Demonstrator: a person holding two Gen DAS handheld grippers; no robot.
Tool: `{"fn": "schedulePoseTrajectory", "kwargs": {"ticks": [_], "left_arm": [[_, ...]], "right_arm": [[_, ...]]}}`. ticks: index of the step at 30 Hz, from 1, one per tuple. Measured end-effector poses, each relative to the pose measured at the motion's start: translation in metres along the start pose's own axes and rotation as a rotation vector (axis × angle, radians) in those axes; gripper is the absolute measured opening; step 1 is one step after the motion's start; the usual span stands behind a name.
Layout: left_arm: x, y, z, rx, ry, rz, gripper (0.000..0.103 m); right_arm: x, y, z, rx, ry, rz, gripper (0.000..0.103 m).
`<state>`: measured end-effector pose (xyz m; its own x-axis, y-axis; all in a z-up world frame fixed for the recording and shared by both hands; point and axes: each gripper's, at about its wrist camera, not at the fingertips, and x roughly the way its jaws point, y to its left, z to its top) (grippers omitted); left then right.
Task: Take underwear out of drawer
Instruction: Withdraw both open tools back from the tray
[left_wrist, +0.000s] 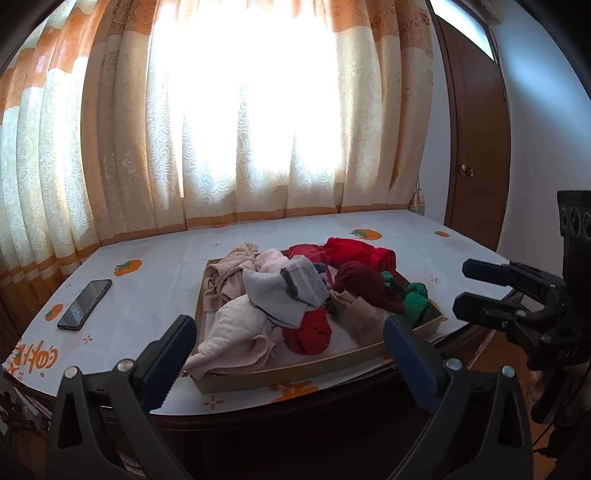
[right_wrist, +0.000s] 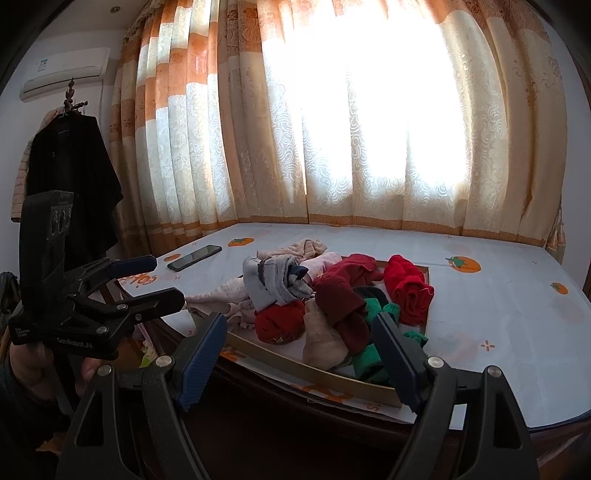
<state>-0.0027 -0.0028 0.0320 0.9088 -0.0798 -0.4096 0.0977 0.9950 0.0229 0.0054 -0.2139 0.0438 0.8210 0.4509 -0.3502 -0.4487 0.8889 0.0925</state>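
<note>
Tablecloth (left_wrist: 155, 295) bears drawer (left_wrist: 295, 374) heaped with crumpled, seemingly mixed underwear (left_wrist: 291, 295); both tools wide, empty.

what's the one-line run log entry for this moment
left gripper: open, empty | right gripper: open, empty | shallow tan cardboard drawer tray: full of rolled underwear, untouched

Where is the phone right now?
The phone lies flat on the tablecloth, left of the tray of clothes in the left wrist view, touching neither.

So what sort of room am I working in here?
Most likely a bedroom at home: floor-length orange and cream curtains over a bright window, a dark coat hanging below a wall air conditioner, and a wooden door.
</note>
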Motion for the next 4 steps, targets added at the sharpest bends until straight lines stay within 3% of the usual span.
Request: {"fn": "schedulePoseTrajectory", "kwargs": {"ticks": [4], "left_arm": [[-0.0011,-0.0015,-0.0011,0.002,0.0,-0.005,0.103]], "right_arm": [[0.0013,-0.0002,-0.0013,0.002,0.004,0.001,0.082]]}}
